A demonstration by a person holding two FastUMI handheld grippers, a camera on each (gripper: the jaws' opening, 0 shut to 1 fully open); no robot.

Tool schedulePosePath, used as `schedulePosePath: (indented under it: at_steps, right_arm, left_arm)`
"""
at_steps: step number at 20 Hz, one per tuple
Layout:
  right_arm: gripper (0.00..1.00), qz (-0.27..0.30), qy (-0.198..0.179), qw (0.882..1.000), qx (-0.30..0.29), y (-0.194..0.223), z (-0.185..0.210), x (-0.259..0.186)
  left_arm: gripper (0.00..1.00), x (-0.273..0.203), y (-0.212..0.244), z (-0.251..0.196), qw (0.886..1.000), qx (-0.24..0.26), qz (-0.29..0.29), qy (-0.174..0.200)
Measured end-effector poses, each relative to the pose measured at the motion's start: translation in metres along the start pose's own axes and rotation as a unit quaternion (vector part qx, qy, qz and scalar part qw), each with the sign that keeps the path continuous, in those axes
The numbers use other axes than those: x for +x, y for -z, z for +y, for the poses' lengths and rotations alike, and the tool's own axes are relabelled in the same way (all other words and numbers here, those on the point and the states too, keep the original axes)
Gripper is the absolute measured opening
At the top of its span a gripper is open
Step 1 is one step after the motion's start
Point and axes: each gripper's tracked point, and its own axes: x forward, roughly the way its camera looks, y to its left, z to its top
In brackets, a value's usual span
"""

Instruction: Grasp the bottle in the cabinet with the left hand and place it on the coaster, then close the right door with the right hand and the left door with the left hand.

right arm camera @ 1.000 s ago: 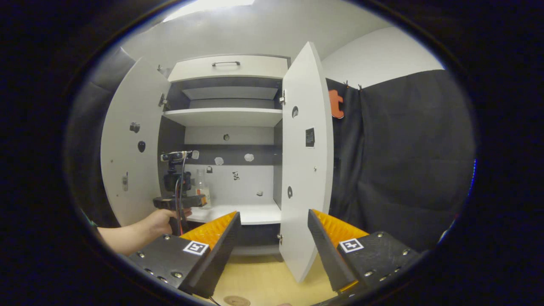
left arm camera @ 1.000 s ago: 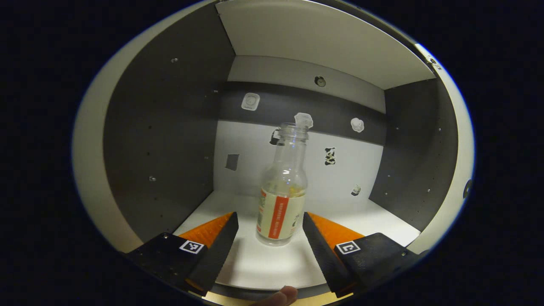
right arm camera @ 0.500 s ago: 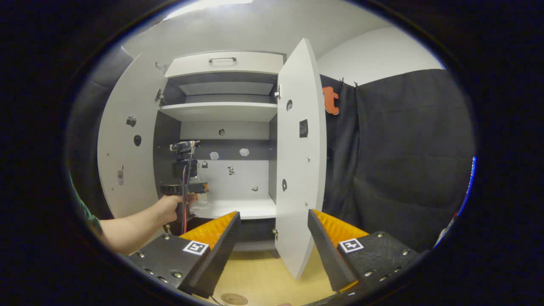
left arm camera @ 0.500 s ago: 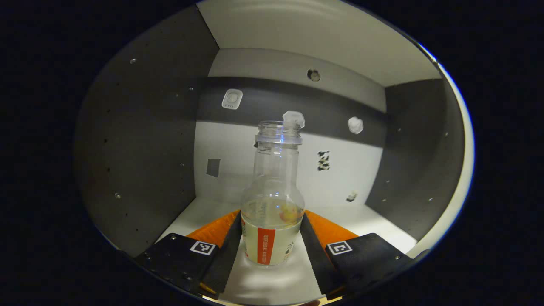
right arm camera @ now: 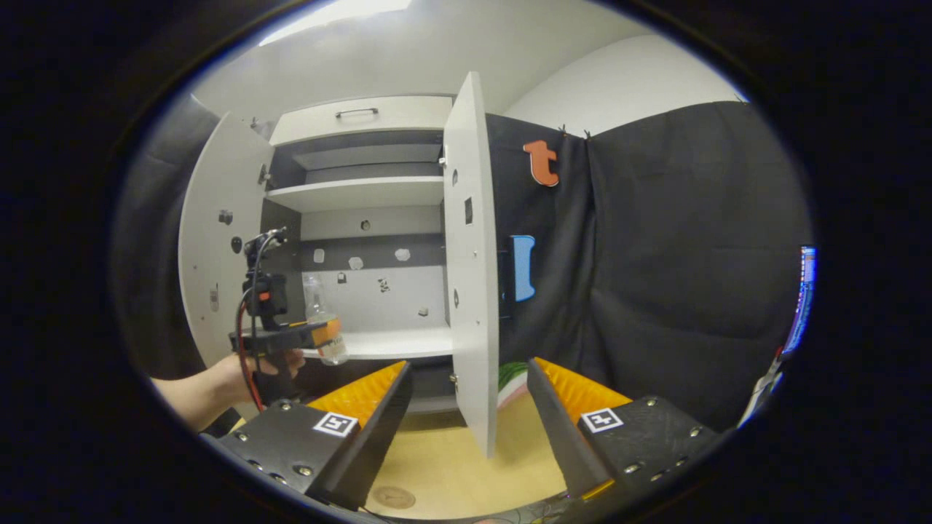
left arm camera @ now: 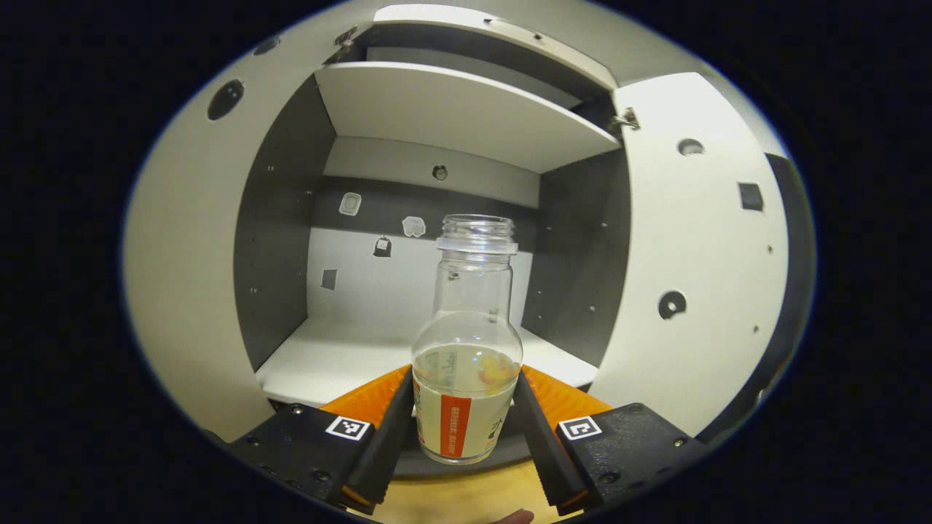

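While the left tool (left arm camera: 466,426) clamps the clear, round-shouldered glass bottle (left arm camera: 466,364) at lower centre, the right tool (right arm camera: 470,407) gapes empty.

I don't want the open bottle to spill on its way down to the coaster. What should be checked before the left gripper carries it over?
1. Left gripper clamped on the bottle, a finger on each side: ok.
2. Bottle upright: ok.
3. Bottle clear of the cabinet shelf: ok.
4. No cap on the bottle, liquid inside: not ok, carry gently.
5. Coaster bare on the table: ok.
6. Right gripper open, away from the bottle: ok.
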Motion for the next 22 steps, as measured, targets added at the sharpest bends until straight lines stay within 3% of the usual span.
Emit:
schedulePosePath:
  at_steps: [3,7,12,16,22]
  right_arm:
    - [0.96,0.011,-0.003,1.000,0.004,0.012,-0.014,-0.007]
    - [0.96,0.028,-0.002,1.000,0.009,0.034,-0.027,-0.013]
    - [0.96,0.021,-0.008,0.999,0.030,0.044,-0.030,-0.012]
    - [0.94,0.019,-0.027,0.998,0.052,0.050,-0.021,-0.008]
    - [0.97,0.038,-0.011,0.999,0.026,0.067,-0.033,-0.007]
  left_arm:
    - [0.79,-0.035,0.047,-0.003,0.998,0.043,0.015,-0.037]
    - [0.80,-0.079,0.101,-0.038,0.999,0.028,-0.002,-0.017]
    - [0.80,-0.125,0.201,-0.070,0.999,0.017,0.047,0.001]
    - [0.80,-0.146,0.245,-0.087,0.998,0.038,0.053,0.015]
    - [0.81,-0.159,0.274,-0.101,0.997,0.025,0.067,0.032]
